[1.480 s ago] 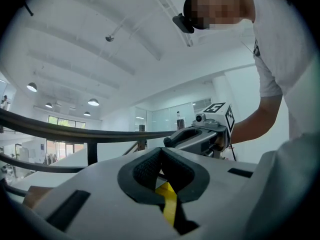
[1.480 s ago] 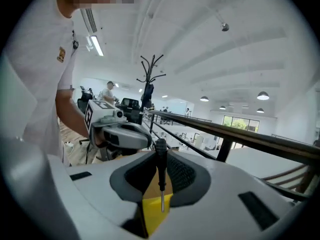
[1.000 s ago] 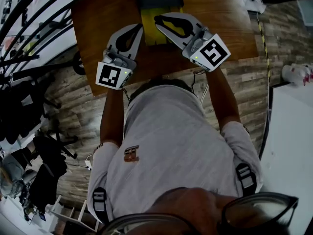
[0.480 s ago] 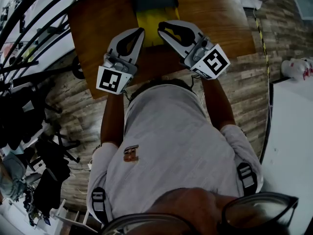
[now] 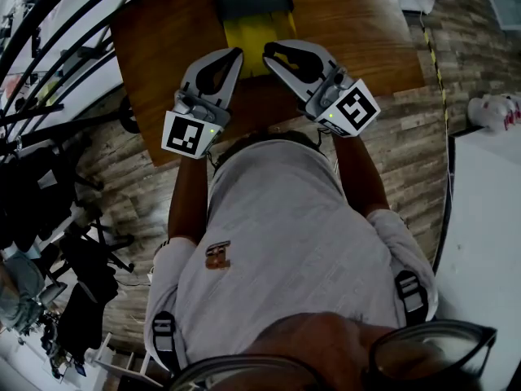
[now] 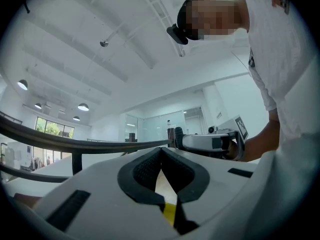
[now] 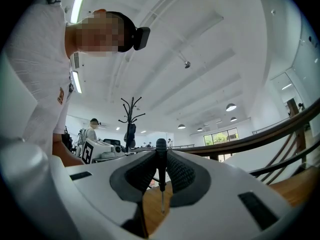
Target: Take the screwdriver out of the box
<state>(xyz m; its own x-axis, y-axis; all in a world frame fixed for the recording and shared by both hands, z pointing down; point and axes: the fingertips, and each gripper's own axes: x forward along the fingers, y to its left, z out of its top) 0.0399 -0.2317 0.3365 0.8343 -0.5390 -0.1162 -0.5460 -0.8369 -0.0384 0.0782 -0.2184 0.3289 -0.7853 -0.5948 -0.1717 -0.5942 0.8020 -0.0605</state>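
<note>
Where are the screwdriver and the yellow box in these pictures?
screwdriver (image 7: 161,176): right gripper view, on its black handle, clamped between the jaws.
yellow box (image 5: 247,37): head view, on its bare yellow surface.

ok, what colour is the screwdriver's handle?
Black. The screwdriver shows best in the right gripper view, gripped between the jaws.

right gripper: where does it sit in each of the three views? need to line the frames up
Head view: right gripper upper centre, the right-hand one of the pair, over the wooden table.
Left gripper view: right gripper mid right, seen side-on.
Right gripper view: right gripper shows as its own jaws, bottom centre, shut on the screwdriver.
Shared landmark: the person's white shirt.
</note>
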